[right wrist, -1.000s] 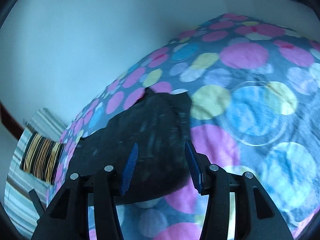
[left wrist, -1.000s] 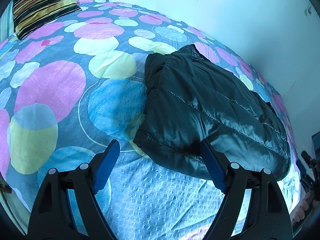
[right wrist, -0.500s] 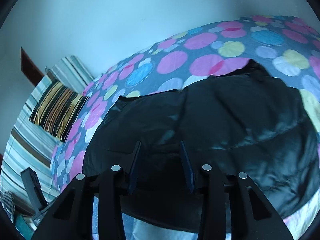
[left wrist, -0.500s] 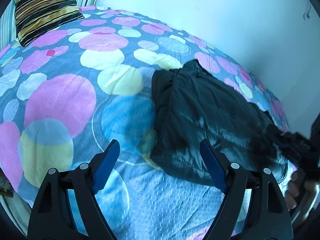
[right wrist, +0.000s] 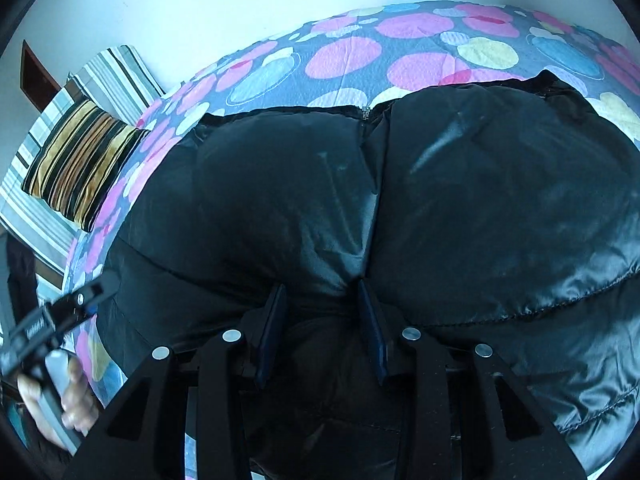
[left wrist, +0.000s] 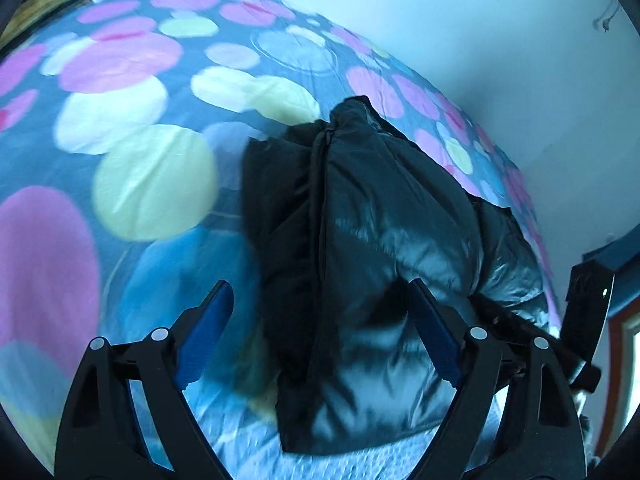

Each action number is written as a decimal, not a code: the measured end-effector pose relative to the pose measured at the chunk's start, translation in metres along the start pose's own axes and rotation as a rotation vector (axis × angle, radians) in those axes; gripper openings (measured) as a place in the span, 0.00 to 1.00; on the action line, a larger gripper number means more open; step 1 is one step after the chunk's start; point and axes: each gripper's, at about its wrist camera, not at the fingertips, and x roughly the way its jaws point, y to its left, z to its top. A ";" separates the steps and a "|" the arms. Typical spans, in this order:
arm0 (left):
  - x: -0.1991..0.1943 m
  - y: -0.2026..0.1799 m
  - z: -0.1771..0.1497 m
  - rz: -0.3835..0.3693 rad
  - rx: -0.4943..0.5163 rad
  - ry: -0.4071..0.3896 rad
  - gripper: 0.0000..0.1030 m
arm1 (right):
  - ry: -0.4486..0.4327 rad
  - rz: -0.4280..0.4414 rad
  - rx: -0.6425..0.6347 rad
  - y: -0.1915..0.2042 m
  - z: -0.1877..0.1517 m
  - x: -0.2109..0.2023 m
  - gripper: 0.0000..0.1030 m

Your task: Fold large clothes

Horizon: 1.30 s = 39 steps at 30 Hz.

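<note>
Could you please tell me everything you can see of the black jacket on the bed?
The black jacket is a shiny, puffy quilted coat with stitched seams and a zipper line down the middle. It lies bunched on the spotted bedspread. The right gripper has been closing and now pinches a ridge of its fabric; the left gripper straddles its near edge, jaws wide.

left gripper (left wrist: 320, 340) jaws wide, just opened further, right gripper (right wrist: 322, 328) jaws narrowed, both angled downward
</note>
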 end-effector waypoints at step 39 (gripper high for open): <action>0.021 -0.038 0.035 -0.105 0.142 0.120 0.37 | -0.007 -0.068 -0.102 0.014 0.005 0.019 0.35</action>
